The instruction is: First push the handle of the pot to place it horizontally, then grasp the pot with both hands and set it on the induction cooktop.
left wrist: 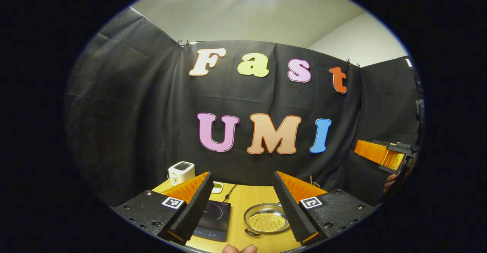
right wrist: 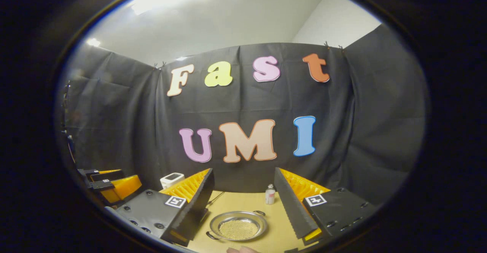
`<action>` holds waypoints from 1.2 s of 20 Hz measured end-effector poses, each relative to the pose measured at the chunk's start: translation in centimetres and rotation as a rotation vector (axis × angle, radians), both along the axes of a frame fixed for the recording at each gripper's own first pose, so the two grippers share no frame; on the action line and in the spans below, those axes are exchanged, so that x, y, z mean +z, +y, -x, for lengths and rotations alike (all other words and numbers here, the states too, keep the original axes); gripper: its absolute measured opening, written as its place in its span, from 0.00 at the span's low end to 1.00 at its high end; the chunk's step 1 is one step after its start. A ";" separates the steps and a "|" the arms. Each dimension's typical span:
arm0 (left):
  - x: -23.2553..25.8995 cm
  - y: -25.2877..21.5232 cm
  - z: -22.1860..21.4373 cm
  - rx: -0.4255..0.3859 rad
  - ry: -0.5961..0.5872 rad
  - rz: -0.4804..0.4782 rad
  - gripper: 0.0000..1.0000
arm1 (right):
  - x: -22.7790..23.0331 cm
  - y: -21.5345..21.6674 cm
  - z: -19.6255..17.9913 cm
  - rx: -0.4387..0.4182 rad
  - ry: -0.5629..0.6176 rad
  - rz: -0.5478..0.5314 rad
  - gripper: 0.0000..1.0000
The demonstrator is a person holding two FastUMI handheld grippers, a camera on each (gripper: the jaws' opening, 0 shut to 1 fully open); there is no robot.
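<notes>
A shallow steel pot (left wrist: 266, 218) with yellow grains inside sits on the wooden table (left wrist: 243, 201); one small dark handle (left wrist: 252, 231) shows at its near left. A black induction cooktop (left wrist: 213, 220) lies to its left. My left gripper (left wrist: 241, 207) hangs open above and before both, nothing between its fingers. In the right gripper view the pot (right wrist: 238, 226) lies between my open right gripper's (right wrist: 243, 207) fingers, well below them, with handles at near left (right wrist: 210, 236) and far right (right wrist: 260, 212). The right gripper (left wrist: 384, 155) hovers at the far right, the left gripper (right wrist: 110, 186) at the far left.
A white box-shaped appliance (left wrist: 181, 172) stands at the table's back left, and a small white-and-green item (left wrist: 217, 187) with a black cord (left wrist: 229, 193) lies behind the cooktop. A small white bottle (right wrist: 270, 195) stands behind the pot. Black cloth walls close in the booth.
</notes>
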State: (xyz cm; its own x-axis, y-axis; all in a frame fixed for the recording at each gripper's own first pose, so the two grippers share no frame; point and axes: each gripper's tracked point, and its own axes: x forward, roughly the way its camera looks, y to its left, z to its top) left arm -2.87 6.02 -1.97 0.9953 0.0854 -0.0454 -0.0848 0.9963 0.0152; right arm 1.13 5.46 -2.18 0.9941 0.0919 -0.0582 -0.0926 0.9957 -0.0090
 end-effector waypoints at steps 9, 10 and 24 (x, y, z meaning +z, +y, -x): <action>-2.1 3.2 0.1 0.008 0.042 0.008 0.95 | -2.9 3.2 -0.5 0.013 0.040 0.022 0.93; -2.3 3.2 -0.1 0.013 0.042 0.013 0.95 | -3.4 3.3 -0.7 0.017 0.050 0.029 0.93; -4.0 2.5 -3.1 0.114 0.080 -0.018 0.92 | -10.1 0.4 -6.0 0.058 0.178 -0.026 0.14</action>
